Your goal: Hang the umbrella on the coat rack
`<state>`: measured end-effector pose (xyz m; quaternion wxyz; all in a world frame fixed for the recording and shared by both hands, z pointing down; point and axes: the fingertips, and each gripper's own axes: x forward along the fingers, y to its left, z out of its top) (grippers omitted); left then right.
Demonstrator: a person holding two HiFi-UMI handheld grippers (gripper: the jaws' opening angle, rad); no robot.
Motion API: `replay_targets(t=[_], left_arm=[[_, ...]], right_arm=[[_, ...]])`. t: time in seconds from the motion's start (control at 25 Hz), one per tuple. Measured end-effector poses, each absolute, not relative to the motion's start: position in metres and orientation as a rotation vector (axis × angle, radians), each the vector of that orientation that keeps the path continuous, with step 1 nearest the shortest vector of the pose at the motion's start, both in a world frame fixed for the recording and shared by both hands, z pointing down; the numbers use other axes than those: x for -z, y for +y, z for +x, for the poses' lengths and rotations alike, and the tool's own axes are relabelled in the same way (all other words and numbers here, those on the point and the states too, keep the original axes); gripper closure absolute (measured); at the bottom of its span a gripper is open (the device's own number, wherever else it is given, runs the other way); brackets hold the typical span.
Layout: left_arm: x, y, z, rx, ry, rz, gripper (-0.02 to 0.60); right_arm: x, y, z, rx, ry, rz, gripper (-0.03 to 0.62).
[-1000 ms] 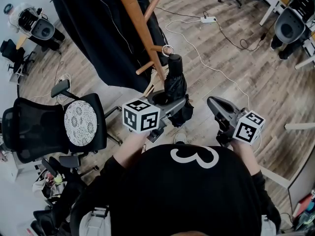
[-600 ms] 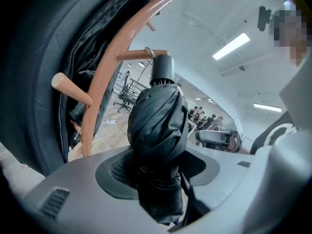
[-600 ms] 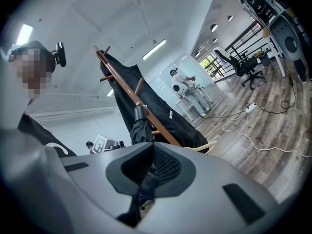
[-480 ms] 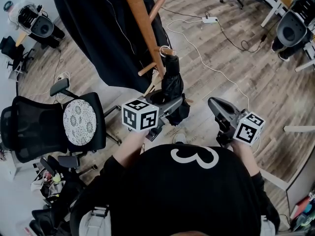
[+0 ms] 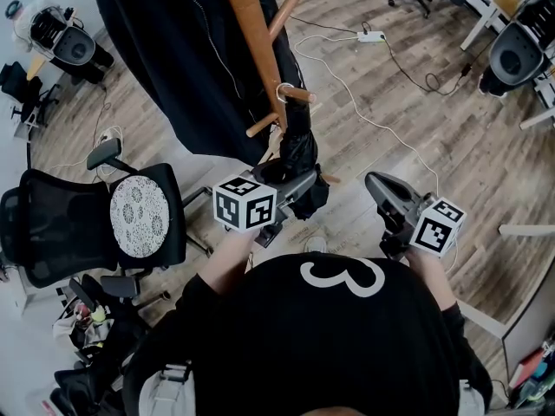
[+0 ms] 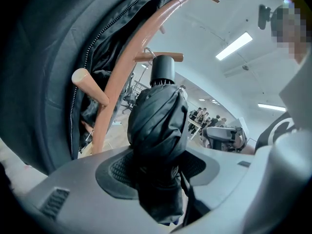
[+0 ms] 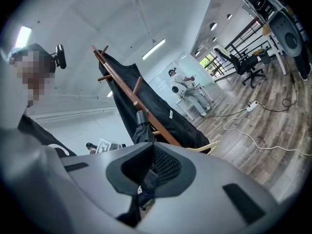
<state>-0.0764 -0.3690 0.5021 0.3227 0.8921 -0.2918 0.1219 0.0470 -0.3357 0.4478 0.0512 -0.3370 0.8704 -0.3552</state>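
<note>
A folded black umbrella point(image 5: 297, 150) point(image 6: 158, 123) stands upright between the jaws of my left gripper point(image 5: 290, 185) point(image 6: 156, 167), which is shut on its lower part. The umbrella's black handle point(image 6: 162, 71) reaches up to a short peg point(image 5: 299, 95) point(image 6: 158, 57) of the wooden coat rack point(image 5: 256, 46) point(image 6: 127, 72). The thin wrist loop point(image 5: 284, 90) at the handle lies around that peg. To the right, away from the rack, my right gripper point(image 5: 388, 196) point(image 7: 148, 157) is level, jaws together, holding nothing.
A long black coat point(image 5: 186, 55) point(image 6: 44, 72) hangs on the rack, right behind the umbrella. A black office chair with a patterned cushion point(image 5: 139, 217) stands to the left. A white cable and power strip point(image 5: 368, 35) lie on the wooden floor, with more chairs point(image 5: 513, 48) far right.
My left gripper has carried the umbrella closer to the rack's pole. The loop, earlier beside the peg's tip, now sits around the peg. The right gripper has stayed put.
</note>
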Motion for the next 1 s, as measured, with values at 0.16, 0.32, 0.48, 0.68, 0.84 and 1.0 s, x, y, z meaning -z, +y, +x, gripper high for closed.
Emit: replay_targets(t=[0.16, 0.32, 0.48, 0.68, 0.84, 1.0], left_arm=[[-0.51, -0.374, -0.082, -0.333, -0.792, 2.327, 0.328], [-0.519, -0.379, -0.087, -0.354, -0.824, 2.327, 0.328], [-0.527, -0.389, -0.092, -0.351, -0.862, 2.324, 0.328], [-0.533, -0.398, -0.092, -0.413, -0.896, 2.386, 0.328], [-0.54, -0.408, -0.095, -0.439, -0.934, 2.41, 0.327], [-0.546, -0.417, -0.099, -0.483, -0.991, 2.433, 0.327]], right_arm=[[-0.449, -0.338, 0.047, 1.083, 2.646, -1.03, 0.568], [-0.45, -0.338, 0.046, 1.084, 2.644, -1.029, 0.568], [-0.453, -0.338, 0.047, 1.094, 2.647, -1.029, 0.568], [-0.453, -0.337, 0.047, 1.102, 2.651, -1.025, 0.568], [-0.455, -0.336, 0.05, 1.113, 2.65, -1.032, 0.568], [-0.455, -0.336, 0.053, 1.119, 2.645, -1.039, 0.568]])
